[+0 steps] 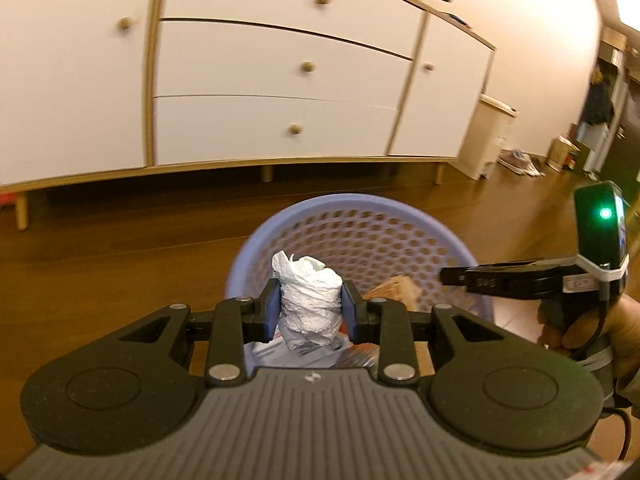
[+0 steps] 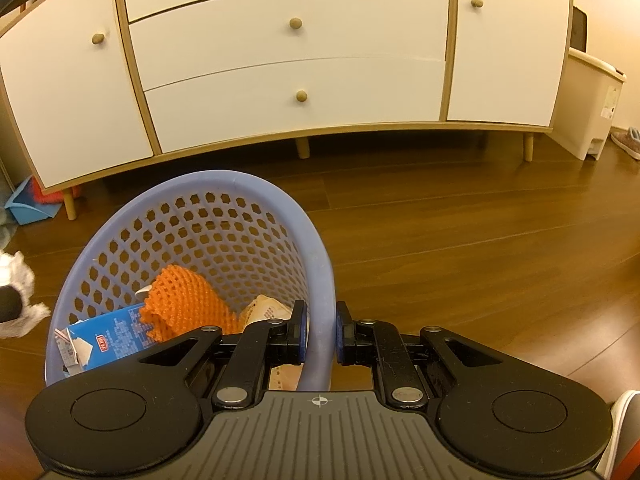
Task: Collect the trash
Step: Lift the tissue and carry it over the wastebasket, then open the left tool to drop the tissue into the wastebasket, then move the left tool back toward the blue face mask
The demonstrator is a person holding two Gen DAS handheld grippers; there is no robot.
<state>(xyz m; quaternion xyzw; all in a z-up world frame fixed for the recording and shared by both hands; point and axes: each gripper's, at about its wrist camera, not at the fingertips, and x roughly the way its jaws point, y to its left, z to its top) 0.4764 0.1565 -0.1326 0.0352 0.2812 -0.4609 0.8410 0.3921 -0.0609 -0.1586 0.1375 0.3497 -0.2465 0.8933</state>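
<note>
Crumpled white paper wad (image 1: 310,305): one, pinched in your left gripper (image 1: 309,312) over one lavender perforated plastic basket (image 1: 280,220). Your right gripper (image 2: 322,334) clamps narrowly on that basket's rim.

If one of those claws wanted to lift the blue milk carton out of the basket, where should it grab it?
Probably the carton by its torn-open top corner, coming straight down from above. It lies tilted against the basket wall, half under the orange netting, so only that upper end is free; the flat sides suit two fingers.

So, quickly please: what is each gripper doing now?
Left gripper: shut on the crumpled white paper.
Right gripper: shut on the rim of the blue basket.
</note>
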